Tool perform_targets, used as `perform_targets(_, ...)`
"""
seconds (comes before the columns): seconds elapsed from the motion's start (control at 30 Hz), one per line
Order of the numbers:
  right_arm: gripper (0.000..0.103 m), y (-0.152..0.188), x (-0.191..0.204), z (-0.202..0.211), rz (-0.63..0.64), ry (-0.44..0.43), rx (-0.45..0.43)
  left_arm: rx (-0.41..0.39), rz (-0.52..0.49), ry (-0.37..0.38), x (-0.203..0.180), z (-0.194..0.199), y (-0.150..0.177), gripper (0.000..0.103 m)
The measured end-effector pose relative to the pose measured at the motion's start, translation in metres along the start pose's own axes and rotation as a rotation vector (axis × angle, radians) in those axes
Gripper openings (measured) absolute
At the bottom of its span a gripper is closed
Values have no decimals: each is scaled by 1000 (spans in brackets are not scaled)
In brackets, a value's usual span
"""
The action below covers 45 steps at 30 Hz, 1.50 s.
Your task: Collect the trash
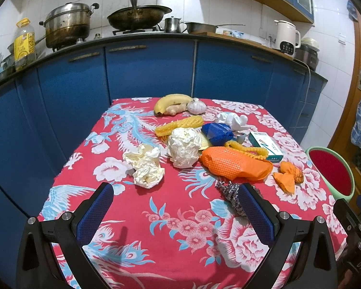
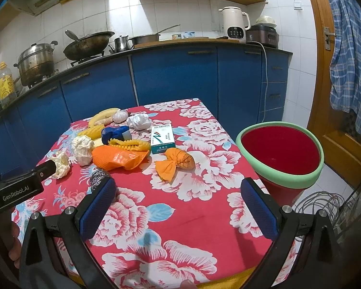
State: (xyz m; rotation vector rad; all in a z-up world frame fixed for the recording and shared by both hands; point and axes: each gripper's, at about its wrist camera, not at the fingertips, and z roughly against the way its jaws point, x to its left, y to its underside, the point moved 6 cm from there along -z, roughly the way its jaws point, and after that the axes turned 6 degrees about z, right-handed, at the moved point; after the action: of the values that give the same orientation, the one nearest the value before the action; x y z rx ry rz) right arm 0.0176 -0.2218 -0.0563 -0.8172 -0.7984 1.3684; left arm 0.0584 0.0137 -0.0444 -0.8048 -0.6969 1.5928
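Note:
Trash lies on the red floral tablecloth [image 1: 180, 228]: crumpled cream paper [image 1: 145, 167], a white paper ball [image 1: 184, 148], an orange mesh bag [image 1: 233, 163], an orange peel [image 1: 288, 174], a blue wrapper [image 1: 217, 132], yellow foam netting [image 1: 180, 124], a white tissue [image 1: 234, 120], a small box [image 1: 267, 145] and a steel scourer [image 1: 228, 193]. My left gripper [image 1: 177, 210] is open and empty, short of the pile. My right gripper [image 2: 180, 204] is open and empty over the cloth [image 2: 180, 216]. A red bin with a green rim [image 2: 280, 151] stands right of the table.
A banana [image 1: 172, 102], ginger [image 1: 174, 109] and garlic [image 1: 196, 106] lie at the table's far edge. Blue cabinets [image 1: 149, 72] with pots, a wok and a kettle stand behind. A wooden door [image 2: 337, 96] and loose cable [image 2: 322, 204] are at the right.

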Motion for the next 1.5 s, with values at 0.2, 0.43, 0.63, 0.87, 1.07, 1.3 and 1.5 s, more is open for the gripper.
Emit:
perform_targets(0.2,102,0,0,0,-1,1,1,0,0,-1,0,0,0,103)
perform_targets(0.43,102,0,0,0,-1,1,1,4,0,-1,1,0,0,103)
perform_targets(0.63,102,2,0,0,-3,-1,5,0,0,-3,2,1,0,103)
perform_targets(0.87,102,5,2,1,1,1,12,3,10,-6,5,1,0,103)
perform_targets(1.07,102,5,2,1,-1,-1,14,5,9,-5,6,1,0,103)
perform_targets(1.3,102,4,2,0,0,-1,14,9,4,-4,5,0,2,103)
perform_targets(1.5,102,6,3,-1,3,-3,22,17,3,0,1,-1,2,103)
